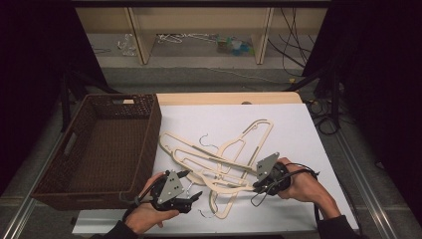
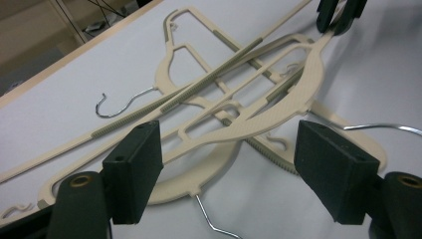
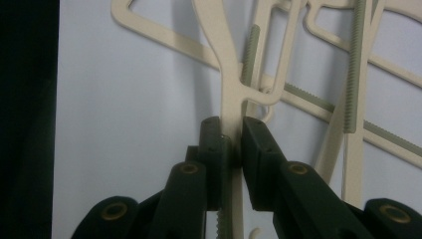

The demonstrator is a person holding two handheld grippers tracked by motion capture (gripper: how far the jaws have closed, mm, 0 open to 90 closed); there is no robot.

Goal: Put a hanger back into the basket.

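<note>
Several cream plastic hangers (image 1: 219, 162) with wire hooks lie tangled in a pile on the white table top (image 1: 298, 129). My right gripper (image 1: 258, 183) is at the pile's right side, shut on the thin arm of one hanger (image 3: 226, 74); its pads (image 3: 214, 144) press on that arm from both sides. My left gripper (image 1: 191, 199) is at the pile's near left corner. Its jaws stand wide open (image 2: 229, 144), with the curved shoulder of a hanger (image 2: 278, 109) lying just beyond the pads and nothing touching them. The right gripper's jaws (image 2: 341, 15) show at the far side of the pile.
A dark brown woven basket (image 1: 154, 134) stands on the left of the table, close to my left hand. Loose wire hooks (image 2: 124, 104) stick out of the pile. Beyond the table's far edge are a shelf frame and cables on the floor.
</note>
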